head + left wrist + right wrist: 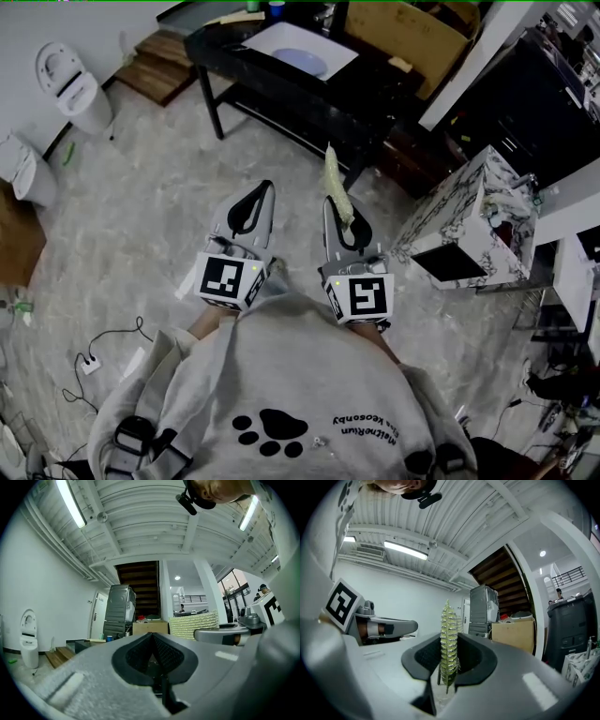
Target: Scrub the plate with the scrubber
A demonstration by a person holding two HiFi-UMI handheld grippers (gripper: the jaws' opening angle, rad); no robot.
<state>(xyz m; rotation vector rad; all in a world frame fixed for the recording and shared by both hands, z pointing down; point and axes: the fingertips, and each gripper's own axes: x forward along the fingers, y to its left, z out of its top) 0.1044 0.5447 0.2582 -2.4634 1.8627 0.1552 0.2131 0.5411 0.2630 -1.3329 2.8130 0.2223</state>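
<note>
small upside-down print on grey sweatshirt (309, 380), not legible

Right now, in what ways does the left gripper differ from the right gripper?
The left gripper is shut with nothing between its jaws; the right gripper is shut on the scrubber. Nothing sticks out of the left gripper, while the scrubber stands edge-on and reaches well past the right gripper's tips. Shared: both are held side by side, pointing toward the dark table with the plate, not yet at it.
</note>
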